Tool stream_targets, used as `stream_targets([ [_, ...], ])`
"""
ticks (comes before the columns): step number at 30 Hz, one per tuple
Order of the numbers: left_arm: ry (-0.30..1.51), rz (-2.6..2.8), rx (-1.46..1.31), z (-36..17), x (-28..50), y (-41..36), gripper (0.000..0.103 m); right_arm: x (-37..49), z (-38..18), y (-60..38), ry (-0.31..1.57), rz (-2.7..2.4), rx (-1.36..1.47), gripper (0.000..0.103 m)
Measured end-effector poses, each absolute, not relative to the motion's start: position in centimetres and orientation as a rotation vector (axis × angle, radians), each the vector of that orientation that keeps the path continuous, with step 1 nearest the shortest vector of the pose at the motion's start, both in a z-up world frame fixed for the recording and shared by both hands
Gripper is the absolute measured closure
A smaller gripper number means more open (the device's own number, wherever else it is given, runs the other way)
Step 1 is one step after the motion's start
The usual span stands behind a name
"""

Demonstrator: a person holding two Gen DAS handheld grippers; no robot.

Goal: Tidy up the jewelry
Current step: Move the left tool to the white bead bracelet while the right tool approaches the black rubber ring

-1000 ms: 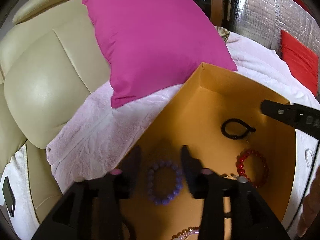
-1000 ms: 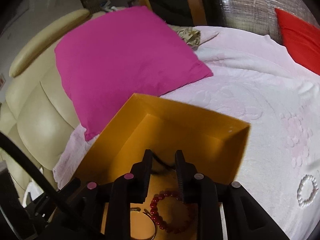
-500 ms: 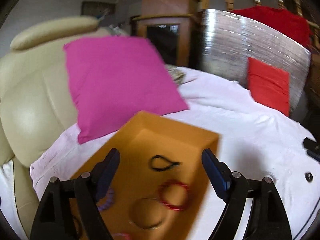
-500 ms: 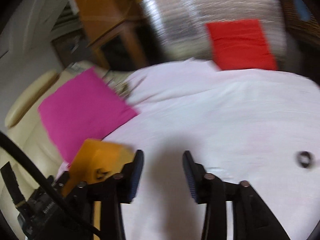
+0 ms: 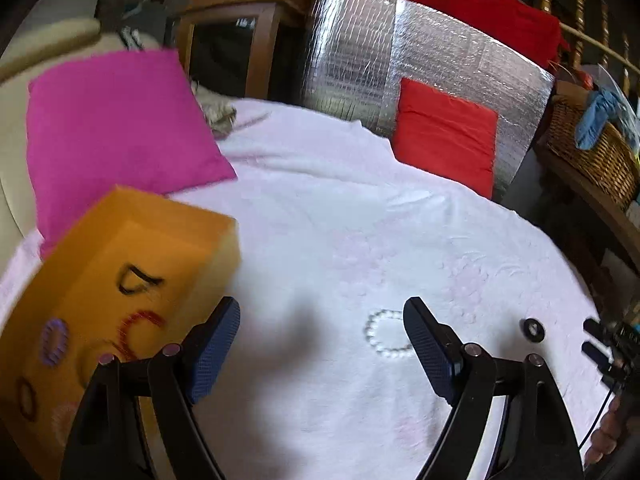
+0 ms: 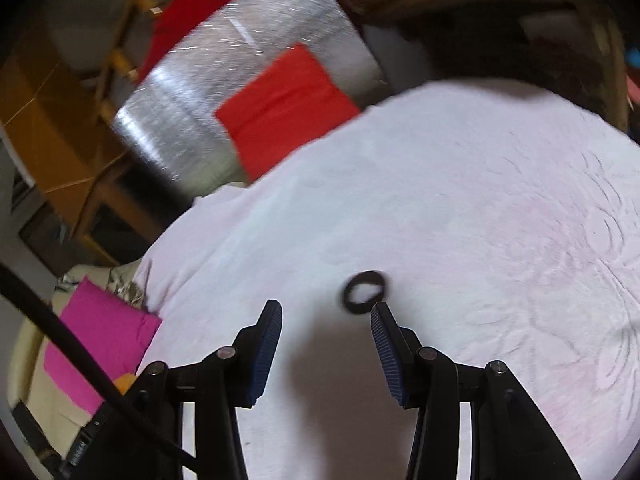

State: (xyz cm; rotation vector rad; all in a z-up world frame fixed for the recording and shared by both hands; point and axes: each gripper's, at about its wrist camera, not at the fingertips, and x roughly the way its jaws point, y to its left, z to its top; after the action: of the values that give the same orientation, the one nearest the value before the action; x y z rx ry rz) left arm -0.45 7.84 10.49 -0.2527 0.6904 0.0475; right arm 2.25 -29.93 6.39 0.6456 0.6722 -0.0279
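An orange box [image 5: 160,224] sits on the white blanket at the left and holds a black cord bracelet [image 5: 136,278], a red bead bracelet [image 5: 138,326] and a purple bead bracelet [image 5: 54,342]. A white pearl bracelet [image 5: 386,334] lies on the blanket between my left gripper's fingers. My left gripper [image 5: 322,326] is wide open and empty above it. A black ring [image 6: 363,292] lies just ahead of my right gripper [image 6: 326,330], near its right fingertip; it also shows in the left wrist view [image 5: 533,330]. The right gripper is open and empty.
A magenta pillow [image 5: 116,128] leans on a cream sofa behind the box. A red cushion [image 5: 444,136] rests against a silver foil panel [image 5: 400,60] at the back. A wicker basket [image 5: 592,148] stands on wood at the right. The white blanket [image 5: 360,216] covers the surface.
Both grippers have swung right, away from the orange box, and opened wider. The left now frames the pearl bracelet; the right has closed in on the black ring.
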Motion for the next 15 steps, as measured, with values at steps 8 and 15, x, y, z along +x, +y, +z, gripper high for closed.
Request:
stream_targets([
  [8, 0.859, -0.031, -0.283, 7.5, 1.2, 3.1, 0.019, 3.2, 5.0, -34.3, 0.730, -0.030, 0.705, 0.053],
  [15, 0.747, 0.117, 0.038, 8.5, 0.5, -0.5, 0.019, 3.8, 3.7, -34.3, 0.787, -0.021, 0.676, 0.054],
])
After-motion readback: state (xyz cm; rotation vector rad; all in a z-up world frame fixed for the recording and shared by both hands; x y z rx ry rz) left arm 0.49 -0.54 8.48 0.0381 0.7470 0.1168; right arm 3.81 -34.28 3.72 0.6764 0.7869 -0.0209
